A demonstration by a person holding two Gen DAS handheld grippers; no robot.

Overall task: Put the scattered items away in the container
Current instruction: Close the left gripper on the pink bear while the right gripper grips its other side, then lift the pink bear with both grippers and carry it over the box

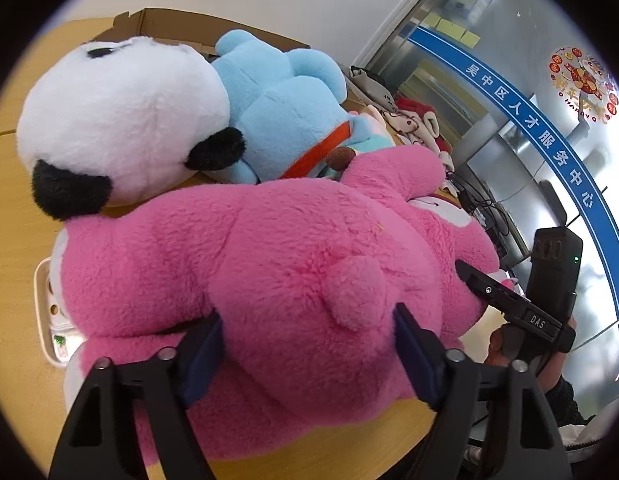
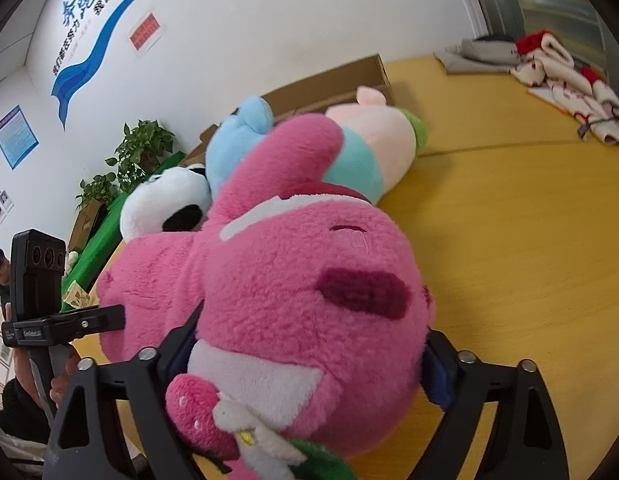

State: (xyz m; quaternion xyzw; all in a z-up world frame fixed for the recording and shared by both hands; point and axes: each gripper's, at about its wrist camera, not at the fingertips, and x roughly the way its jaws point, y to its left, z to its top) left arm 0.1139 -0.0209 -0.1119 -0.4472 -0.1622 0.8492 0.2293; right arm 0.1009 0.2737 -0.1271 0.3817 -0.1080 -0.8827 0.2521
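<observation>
Nearest the left camera, the left gripper has its jaws spread wide around the rump of the pink bear plush, blue pads pressed into the fur either side of the little tail. Gripping, by the look of the dented pile. At the other end the right gripper brackets the bear's head the same way, jaws spread and pads sunk into the fur at both cheeks; a strawberry trinket dangles just below the muzzle.

- Bear lies across the yellow table, held at both ends. Whether it is lifted clear or touching the top, cannot tell.
- Handling, judged: light, bulky, very soft. Fur compresses, so a pinch holds stuffing rather than anything firm; body will likely sag in the middle. Not fragile. Slip risk is the pile sliding under the pads.
- Best hold: deep bites on the fattest parts, rump and head, as now. Avoid tail, ears, trinket.

Just behind the bear: panda plush, blue plush, and a pastel plush with teal shorts, crowded together and touching.

Farther back, the cardboard box stands open behind the pile, presumably the container. The bear must clear the other toys to reach it.

Far edge: heap of red-and-white cloth.
</observation>
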